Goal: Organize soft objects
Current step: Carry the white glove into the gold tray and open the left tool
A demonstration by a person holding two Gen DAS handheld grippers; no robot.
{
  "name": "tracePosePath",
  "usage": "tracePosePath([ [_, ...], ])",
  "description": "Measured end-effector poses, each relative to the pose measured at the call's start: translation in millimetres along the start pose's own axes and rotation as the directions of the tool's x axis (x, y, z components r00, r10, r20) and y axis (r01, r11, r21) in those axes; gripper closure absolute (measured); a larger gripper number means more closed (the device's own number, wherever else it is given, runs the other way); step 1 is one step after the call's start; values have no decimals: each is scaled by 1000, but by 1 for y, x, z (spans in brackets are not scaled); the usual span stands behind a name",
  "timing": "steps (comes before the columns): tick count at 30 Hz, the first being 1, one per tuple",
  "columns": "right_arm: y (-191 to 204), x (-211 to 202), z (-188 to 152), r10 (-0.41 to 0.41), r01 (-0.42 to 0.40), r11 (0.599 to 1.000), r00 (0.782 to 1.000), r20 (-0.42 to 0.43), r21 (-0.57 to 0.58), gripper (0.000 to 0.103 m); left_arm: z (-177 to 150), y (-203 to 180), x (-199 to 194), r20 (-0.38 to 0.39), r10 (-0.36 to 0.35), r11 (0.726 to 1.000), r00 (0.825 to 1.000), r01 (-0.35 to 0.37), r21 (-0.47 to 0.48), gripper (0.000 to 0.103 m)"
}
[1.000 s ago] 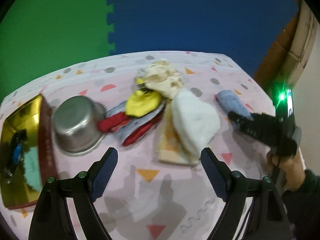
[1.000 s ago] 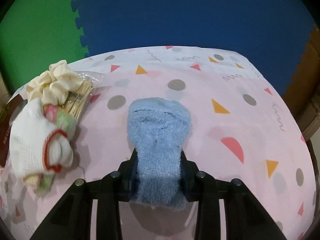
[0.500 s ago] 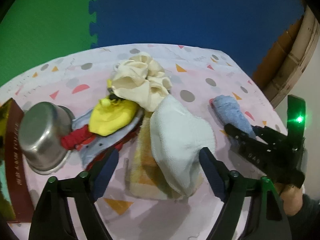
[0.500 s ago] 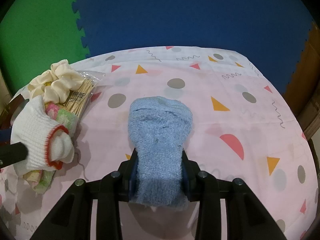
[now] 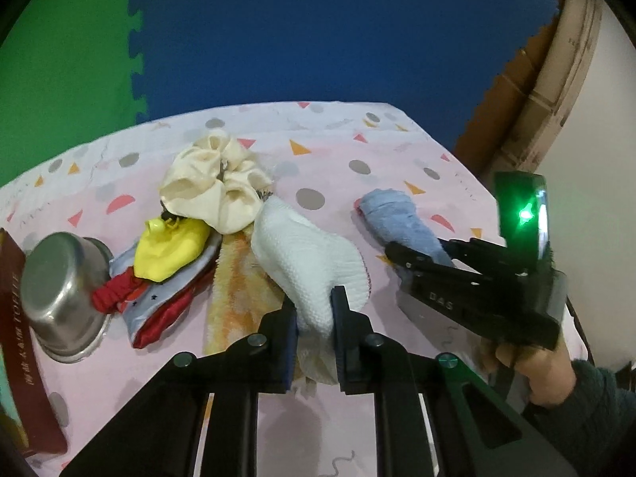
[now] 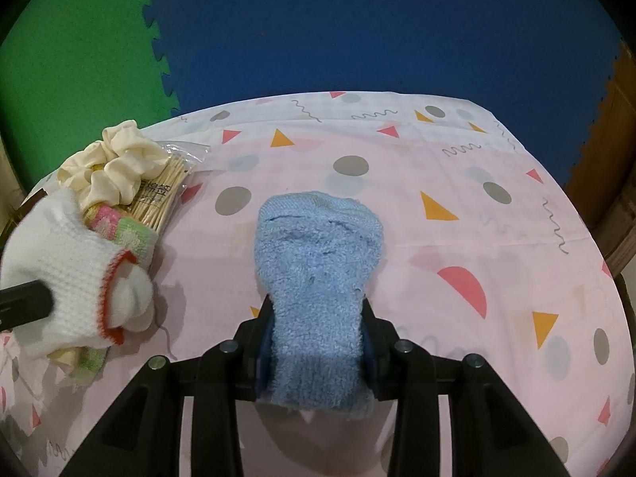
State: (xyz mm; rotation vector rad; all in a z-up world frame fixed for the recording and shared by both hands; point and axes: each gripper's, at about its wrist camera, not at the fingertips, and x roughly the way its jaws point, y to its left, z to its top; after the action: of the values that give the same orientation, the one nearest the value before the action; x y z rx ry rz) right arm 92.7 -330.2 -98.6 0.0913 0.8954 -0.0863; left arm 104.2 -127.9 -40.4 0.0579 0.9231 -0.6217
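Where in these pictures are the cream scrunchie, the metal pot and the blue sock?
cream scrunchie [image 5: 216, 185]: left wrist view, on its ruffled folds.
metal pot [image 5: 59, 290]: left wrist view, on its shiny side wall.
blue sock [image 6: 318, 254]: right wrist view, on its fuzzy middle.

Both views are taken close above the desk [image 5: 326, 139], angled downward toward the far foam wall [image 6: 357, 31]; the white glove [image 5: 310, 262] and blue sock [image 6: 318, 262] are shared.
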Motion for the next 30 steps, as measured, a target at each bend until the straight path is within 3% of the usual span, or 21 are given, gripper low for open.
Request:
tracePosePath([
  [5,0,0,0,0,0,1000,1000,0,0,65,-1,1,-20,23,13,1000,1000,-13,1,90],
  [15,0,-1,1,-1,1,1000,1000,-1,0,65,2,40,-69,83,133,991,988,-130,-45,90],
  [23,0,-1,1,-2,2,1000,1000,-1,-1,65,3,112,-113,104,305,946,947,-288,-152,90],
  [30,0,-1,1,-5,5,1000,1000,-1,-3,65,-1,185,-133,49,438,874,898,-413,-257,89],
])
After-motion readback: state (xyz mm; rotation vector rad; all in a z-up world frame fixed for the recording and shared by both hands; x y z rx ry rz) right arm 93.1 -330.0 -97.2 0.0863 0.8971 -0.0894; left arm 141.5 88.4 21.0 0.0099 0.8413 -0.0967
